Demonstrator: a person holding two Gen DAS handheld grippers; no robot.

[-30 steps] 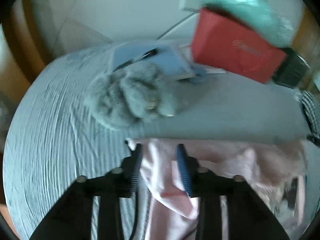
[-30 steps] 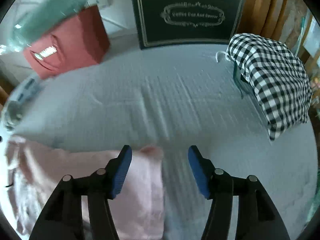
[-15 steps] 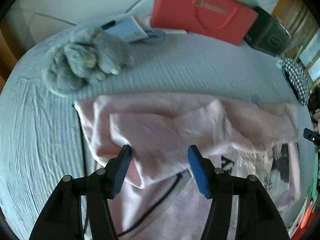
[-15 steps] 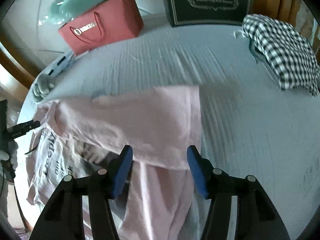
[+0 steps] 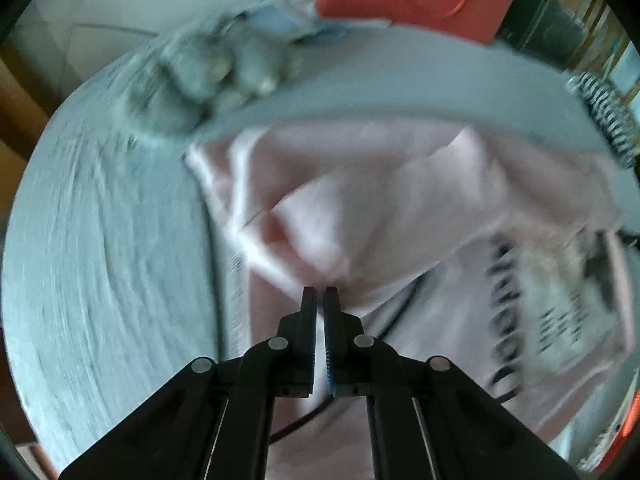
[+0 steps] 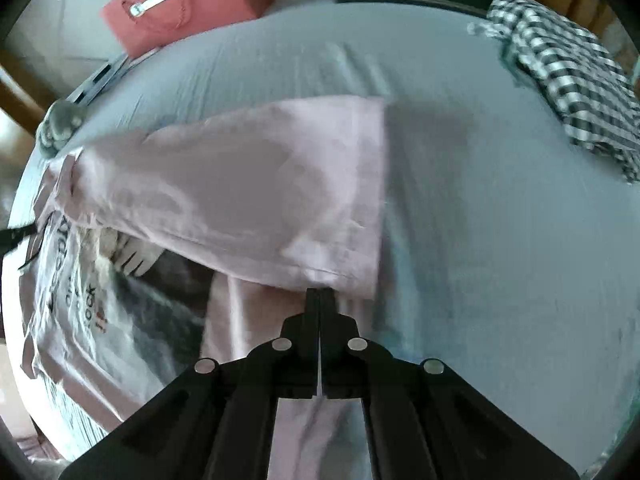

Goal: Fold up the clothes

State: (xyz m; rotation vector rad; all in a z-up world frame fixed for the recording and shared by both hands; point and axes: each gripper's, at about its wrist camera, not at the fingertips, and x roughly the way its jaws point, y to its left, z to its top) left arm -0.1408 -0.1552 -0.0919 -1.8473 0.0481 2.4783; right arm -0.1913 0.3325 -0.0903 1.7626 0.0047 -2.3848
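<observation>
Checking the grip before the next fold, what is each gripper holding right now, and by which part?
Both are shut on the pink T-shirt: the left gripper pinches the near edge of its folded-over flap, the right gripper the same flap near its right corner.

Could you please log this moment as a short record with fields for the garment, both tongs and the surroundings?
garment: pink T-shirt, printed front up, top part folded over
surface: grey-blue bedspread
left tongs: shut on folded pink fabric
right tongs: shut on the fold's edge
nearby: grey plush toy, red gift bag, checked cloth
image quality: left view motion-blurred
</observation>
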